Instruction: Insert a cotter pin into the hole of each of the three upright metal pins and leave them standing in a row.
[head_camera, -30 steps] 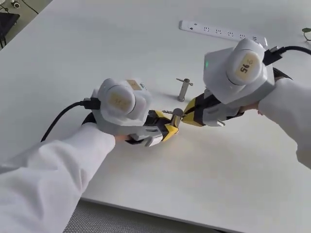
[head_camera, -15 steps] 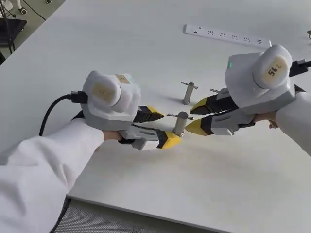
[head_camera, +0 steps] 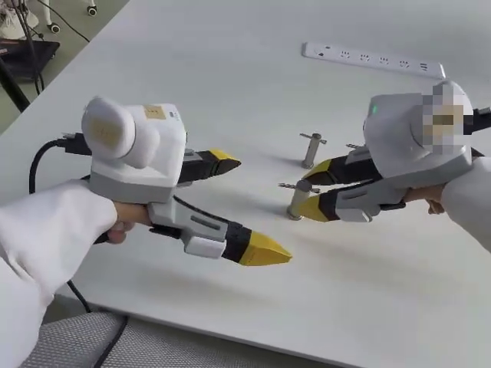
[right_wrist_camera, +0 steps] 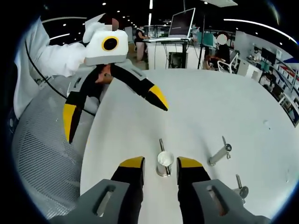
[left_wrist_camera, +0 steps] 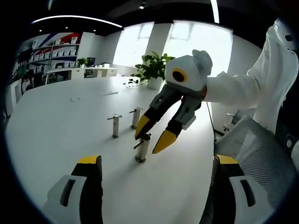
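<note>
Change: the left gripper has let go and drawn back toward the person from the near metal pin. A second ago it was closed in tight at that pin, opposite the right gripper.
Cotter pin: the cotter pin now sits crosswise through the top of the near metal pin, with an end sticking out on each side.
Meaning for the task: this insertion looks finished. The middle metal pin and the far metal pin each show a crossbar too, so all three seem fitted. What is left is likely to release and check the row.
Left gripper: jaws spread wide and empty, held above the counter, well apart from the pins.
Right gripper: jaws set narrow, one on each side of the near metal pin. The right gripper view shows a slim gap on both sides, so it flanks the pin rather than clamping it.
Pins: all three stand upright on the counter in a loose line. The near one is between the right jaws, and the other two are just beyond that gripper.
</note>
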